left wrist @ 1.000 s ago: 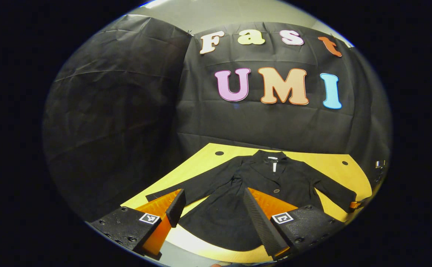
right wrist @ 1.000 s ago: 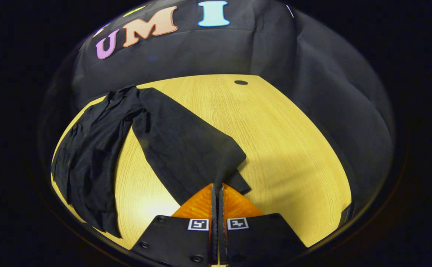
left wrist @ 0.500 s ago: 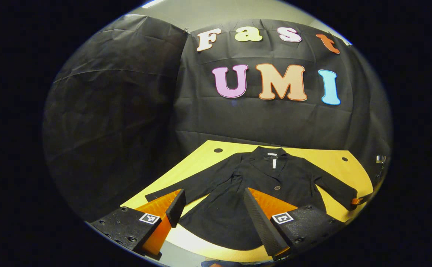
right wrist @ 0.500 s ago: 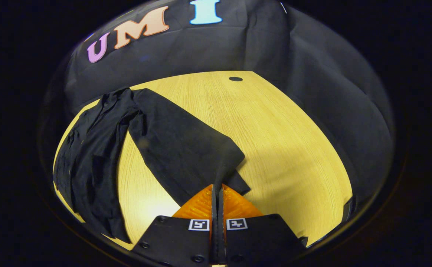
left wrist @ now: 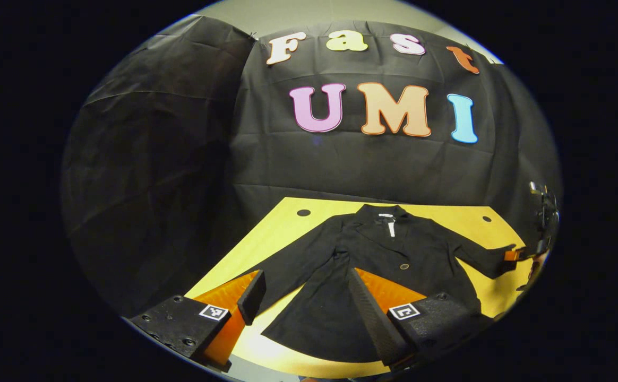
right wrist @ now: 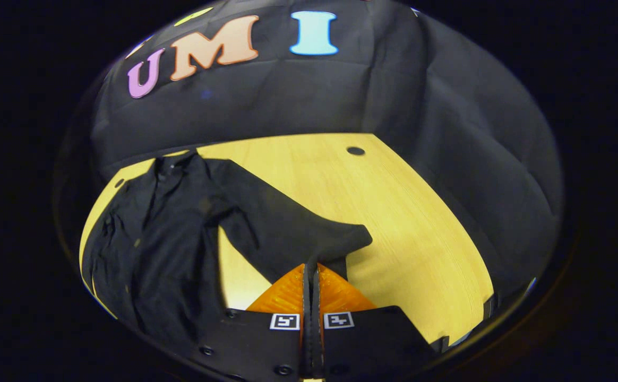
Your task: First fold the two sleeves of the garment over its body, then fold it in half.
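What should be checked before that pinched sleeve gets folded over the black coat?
1. Right hand-held gripper shut on the sleeve cuff: ok.
2. Cuff lifted off the wooden table: ok, judging by the left gripper view.
3. Coat lying flat, front up, collar toward the wall: ok.
4. Left hand-held gripper open, holding nothing: ok.
5. Other sleeve spread out on the table, not yet folded: ok.
6. Grip firm enough to hold through the fold: cannot tell.
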`<state>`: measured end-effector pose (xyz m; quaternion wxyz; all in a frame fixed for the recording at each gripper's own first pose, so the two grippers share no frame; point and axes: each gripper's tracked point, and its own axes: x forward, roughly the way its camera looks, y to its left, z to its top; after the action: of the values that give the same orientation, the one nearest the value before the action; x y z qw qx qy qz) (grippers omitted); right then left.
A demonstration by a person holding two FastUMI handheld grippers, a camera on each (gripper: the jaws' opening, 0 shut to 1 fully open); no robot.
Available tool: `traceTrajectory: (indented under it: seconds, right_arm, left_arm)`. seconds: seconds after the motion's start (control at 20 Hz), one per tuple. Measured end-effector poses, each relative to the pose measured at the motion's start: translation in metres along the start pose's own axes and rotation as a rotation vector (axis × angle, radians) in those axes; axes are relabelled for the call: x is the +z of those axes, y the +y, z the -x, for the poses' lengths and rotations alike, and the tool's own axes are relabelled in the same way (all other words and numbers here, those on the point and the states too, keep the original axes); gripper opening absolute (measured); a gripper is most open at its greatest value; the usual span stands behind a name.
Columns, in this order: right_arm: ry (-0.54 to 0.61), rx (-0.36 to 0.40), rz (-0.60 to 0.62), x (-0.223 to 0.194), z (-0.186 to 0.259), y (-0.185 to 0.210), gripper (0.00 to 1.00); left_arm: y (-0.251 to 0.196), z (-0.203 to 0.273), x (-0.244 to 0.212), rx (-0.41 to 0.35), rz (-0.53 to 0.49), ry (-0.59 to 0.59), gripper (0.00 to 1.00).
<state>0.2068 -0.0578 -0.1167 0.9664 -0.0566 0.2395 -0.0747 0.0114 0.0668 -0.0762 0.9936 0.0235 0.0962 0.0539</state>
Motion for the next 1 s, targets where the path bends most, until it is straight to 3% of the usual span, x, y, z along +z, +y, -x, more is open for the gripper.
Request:
traceTrajectory:
  seconds: [0.6, 1.0]
  right_arm:
    - [-0.198, 0.233, 0.232, 0.113, 0.008, 0.24, 0.02]
    - [-0.241, 0.368, 0.313, 0.128, 0.002, 0.382, 0.0]
  left_arm:
    - [0.045, -0.035, -0.013, -0.038, 0.014, 0.063, 0.94]
    - [0.081, -0.056, -0.029, -0.031, 0.05, 0.133, 0.96]
